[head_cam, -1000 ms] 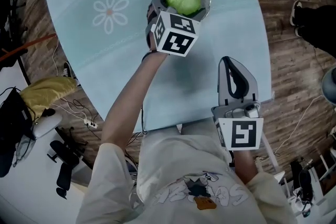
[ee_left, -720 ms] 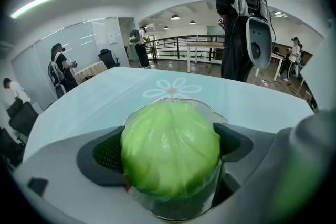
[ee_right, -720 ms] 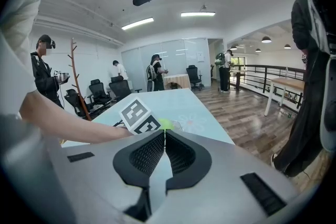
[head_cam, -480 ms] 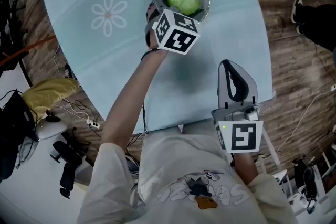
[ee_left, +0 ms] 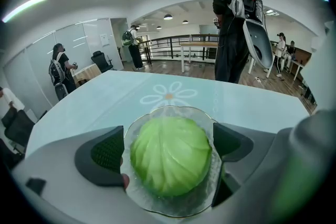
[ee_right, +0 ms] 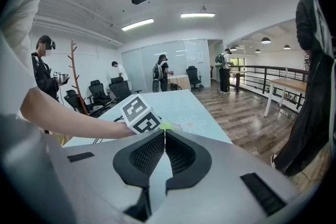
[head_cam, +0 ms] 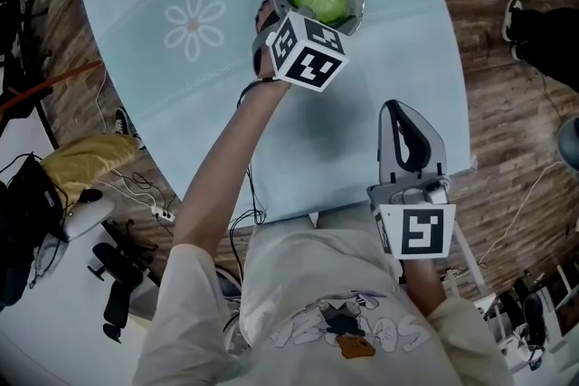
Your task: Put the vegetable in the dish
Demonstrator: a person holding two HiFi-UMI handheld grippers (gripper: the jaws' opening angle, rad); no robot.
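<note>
Cabbage [ee_left: 170, 156]: sitting in the glass dish [ee_left: 181, 108] on the table [ee_left: 105, 97]; likely firm, weighty and waxy-slick, so gripping across its widest middle.
Left gripper [ee_left: 168, 148]: jaws standing apart, flanking it, not touching.
Right gripper [ee_right: 164, 152]: pressing closed on nothing.

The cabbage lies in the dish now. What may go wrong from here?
1. The open left gripper straddles the cabbage and glass dish; withdrawing crookedly, a jaw might catch the rim and drag the dish.
2. The round cabbage nearly fills the shallow dish, so a bump might roll it out.
</note>
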